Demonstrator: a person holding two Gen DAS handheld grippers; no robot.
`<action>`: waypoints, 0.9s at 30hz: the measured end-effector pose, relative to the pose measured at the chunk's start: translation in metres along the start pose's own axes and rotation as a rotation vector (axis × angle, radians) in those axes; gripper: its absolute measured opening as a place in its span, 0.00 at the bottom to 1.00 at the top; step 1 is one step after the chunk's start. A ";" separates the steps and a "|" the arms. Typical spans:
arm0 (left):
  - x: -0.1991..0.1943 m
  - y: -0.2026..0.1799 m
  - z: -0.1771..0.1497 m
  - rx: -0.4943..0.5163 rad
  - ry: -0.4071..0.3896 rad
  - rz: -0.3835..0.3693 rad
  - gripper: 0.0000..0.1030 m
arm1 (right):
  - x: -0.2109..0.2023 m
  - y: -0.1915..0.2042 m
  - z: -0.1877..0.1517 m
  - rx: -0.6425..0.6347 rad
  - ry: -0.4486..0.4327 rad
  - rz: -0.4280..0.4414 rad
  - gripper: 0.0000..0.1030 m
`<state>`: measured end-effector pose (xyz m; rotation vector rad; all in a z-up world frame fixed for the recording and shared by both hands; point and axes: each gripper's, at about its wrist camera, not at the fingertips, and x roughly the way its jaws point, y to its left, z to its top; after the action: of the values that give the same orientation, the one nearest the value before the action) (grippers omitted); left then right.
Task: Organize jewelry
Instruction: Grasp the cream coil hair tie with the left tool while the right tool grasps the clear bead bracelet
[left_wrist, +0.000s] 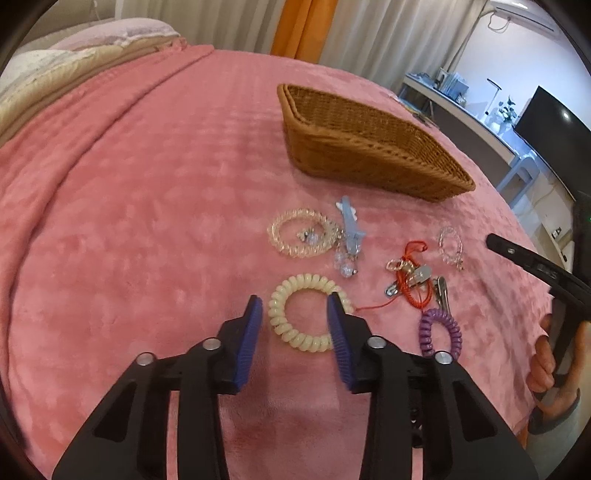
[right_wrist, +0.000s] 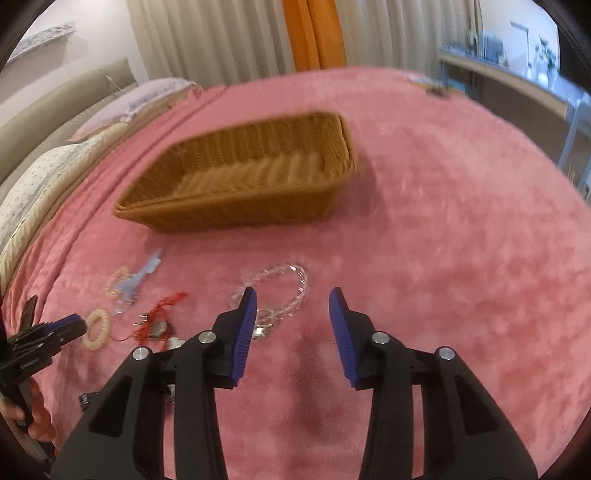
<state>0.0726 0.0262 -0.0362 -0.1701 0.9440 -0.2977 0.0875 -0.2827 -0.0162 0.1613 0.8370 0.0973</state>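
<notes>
Our left gripper (left_wrist: 295, 301) hangs spread over the cream coil tie (left_wrist: 307, 312), right pad on its rim; we'd drop, pinch one strand, carry to the wicker basket (left_wrist: 369, 162) ahead; right gripper (right_wrist: 293, 295) gapes, empty, bead bracelet (right_wrist: 284, 288) just ahead-left.

Plush pink fleece blanket (left_wrist: 147, 184): matt, fuzzy. Brown woven wicker basket (left_wrist: 354, 147): rough, ribbed. Cream spiral plastic hair tie (left_wrist: 306, 312): glossy, smooth. Clear beaded bracelet (right_wrist: 280, 291): glassy. Silver metal hair clips (left_wrist: 441, 291): shiny. Blue gripper pads (left_wrist: 251, 332): ridged, matt.
</notes>
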 end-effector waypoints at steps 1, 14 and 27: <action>0.002 0.002 -0.001 0.000 0.011 0.000 0.33 | 0.006 -0.002 0.000 0.005 0.010 -0.003 0.36; 0.016 -0.013 -0.005 0.061 0.022 0.096 0.19 | 0.054 0.015 0.007 -0.123 0.076 -0.108 0.14; -0.022 -0.019 0.001 0.020 -0.142 0.050 0.09 | 0.009 0.046 0.000 -0.254 -0.060 -0.085 0.06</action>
<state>0.0578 0.0157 -0.0132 -0.1468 0.8028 -0.2454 0.0924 -0.2362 -0.0141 -0.1097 0.7635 0.1173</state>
